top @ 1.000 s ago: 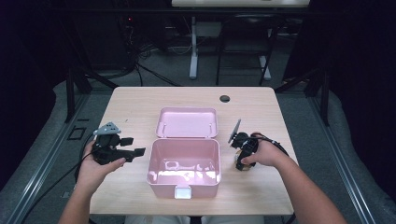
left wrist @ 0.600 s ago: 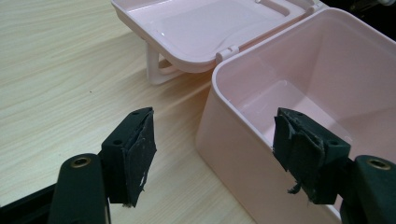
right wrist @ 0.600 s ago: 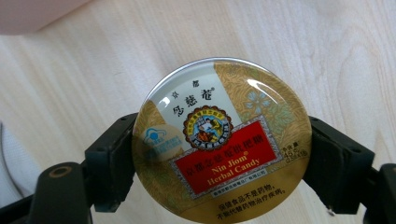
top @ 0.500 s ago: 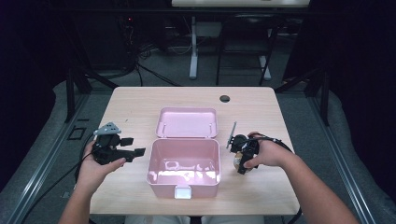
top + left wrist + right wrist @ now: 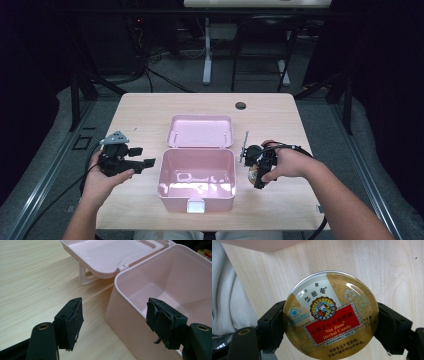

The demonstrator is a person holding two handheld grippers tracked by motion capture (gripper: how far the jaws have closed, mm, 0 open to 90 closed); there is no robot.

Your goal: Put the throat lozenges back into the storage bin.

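Candy tin (image 5: 330, 315), round and gold with a red label reading "Nin Jiom Herbal Candy", sits clamped between the fingers of the right gripper (image 5: 329, 326), one black pad pressed against each side of its rim, its printed lid facing the gripper's own camera. Beneath it lies the pale wood of the tabletop (image 5: 402, 270), and a fold of white cloth shows at the left edge of that view. From the high view the right gripper (image 5: 258, 171) is held in the person's right hand (image 5: 287, 165) just beside the right wall of the pink box (image 5: 196, 176), low over the tabletop (image 5: 145, 115); the tin (image 5: 253, 174) shows there as a small patch of colour under the hand, and whether it touches the wood is hard to tell. The box stands open near the front edge, its hinged lid (image 5: 200, 131) folded back flat behind it, inner side up. The left gripper (image 5: 131, 162) is held in the left hand (image 5: 102, 180) on the other side of the box, pointing toward it. In the left gripper view its fingers (image 5: 72, 325) are spread wide and grip nothing, with the near corner of the box (image 5: 155, 272) between them and the lid (image 5: 110, 252) beyond.
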